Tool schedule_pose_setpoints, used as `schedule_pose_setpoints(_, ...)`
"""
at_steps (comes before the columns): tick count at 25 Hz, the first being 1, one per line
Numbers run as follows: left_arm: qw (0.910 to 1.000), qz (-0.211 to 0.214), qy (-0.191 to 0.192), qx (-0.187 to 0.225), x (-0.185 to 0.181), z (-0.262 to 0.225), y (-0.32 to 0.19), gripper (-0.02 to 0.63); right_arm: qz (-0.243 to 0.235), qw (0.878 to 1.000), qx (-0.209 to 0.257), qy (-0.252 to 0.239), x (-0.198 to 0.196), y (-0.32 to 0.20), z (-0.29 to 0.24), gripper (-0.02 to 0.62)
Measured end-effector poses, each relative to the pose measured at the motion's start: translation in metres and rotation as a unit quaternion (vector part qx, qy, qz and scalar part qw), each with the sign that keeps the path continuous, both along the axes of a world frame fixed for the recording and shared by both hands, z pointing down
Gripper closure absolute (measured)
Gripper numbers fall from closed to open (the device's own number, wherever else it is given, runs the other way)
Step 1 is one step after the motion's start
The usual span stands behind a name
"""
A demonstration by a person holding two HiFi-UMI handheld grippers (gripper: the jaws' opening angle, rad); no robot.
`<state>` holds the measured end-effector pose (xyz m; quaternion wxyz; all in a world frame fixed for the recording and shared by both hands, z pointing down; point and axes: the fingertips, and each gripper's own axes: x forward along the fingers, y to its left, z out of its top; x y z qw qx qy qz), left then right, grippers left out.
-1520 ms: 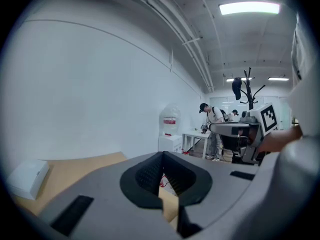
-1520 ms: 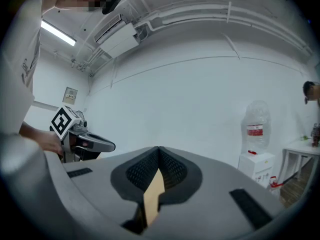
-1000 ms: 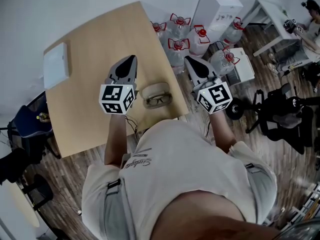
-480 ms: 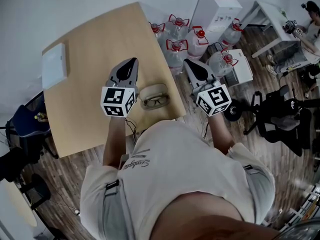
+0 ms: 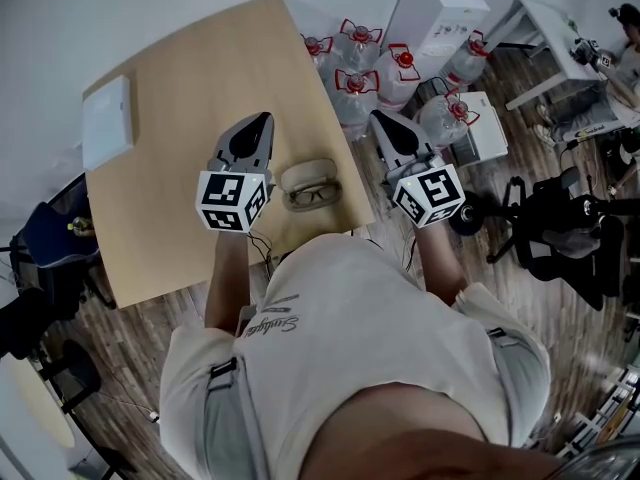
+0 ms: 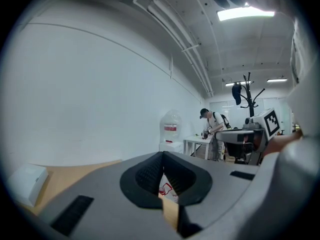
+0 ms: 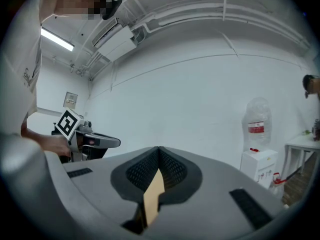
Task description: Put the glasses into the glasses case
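In the head view a beige glasses case (image 5: 307, 175) lies open near the wooden table's (image 5: 190, 108) front right corner. Dark-framed glasses (image 5: 314, 196) rest against its near side; I cannot tell if they sit inside it. My left gripper (image 5: 263, 121) hovers just left of the case, jaws shut and empty. My right gripper (image 5: 381, 120) hangs to the right of the table edge, over the floor, also shut and empty. In the left gripper view the gripper (image 6: 162, 156) has its tips touching, as does the gripper (image 7: 158, 150) in the right gripper view; neither view shows glasses or case.
A white flat box (image 5: 107, 123) lies at the table's far left. Several water bottles (image 5: 358, 86) with red caps stand on the floor beyond the right edge, beside a white dispenser (image 5: 433, 13). A black office chair (image 5: 555, 223) stands at right, another dark chair (image 5: 45, 243) at left.
Both grippers have stayed almost in place beside the case, still shut. The view itself shifted slightly; glasses and case have not moved.
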<state>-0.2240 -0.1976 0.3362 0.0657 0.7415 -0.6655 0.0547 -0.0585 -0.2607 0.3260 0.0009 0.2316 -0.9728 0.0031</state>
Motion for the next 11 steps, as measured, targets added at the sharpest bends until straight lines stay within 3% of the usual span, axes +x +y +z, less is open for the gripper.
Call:
schedule_pose_setpoints(7,0.9996,0.024,0.013,-0.004,-0.002,0.005,-0.006,0.591,0.027,1.0,-0.004,-0.003,0.003,-0.009,0.002,0.6)
schedule_pose_setpoints(11,0.9996,0.027,0.009,0.002,-0.012,0.001,-0.011,0.591,0.035,0.999,0.019,0.008,-0.002,-0.014,-0.002,0.6)
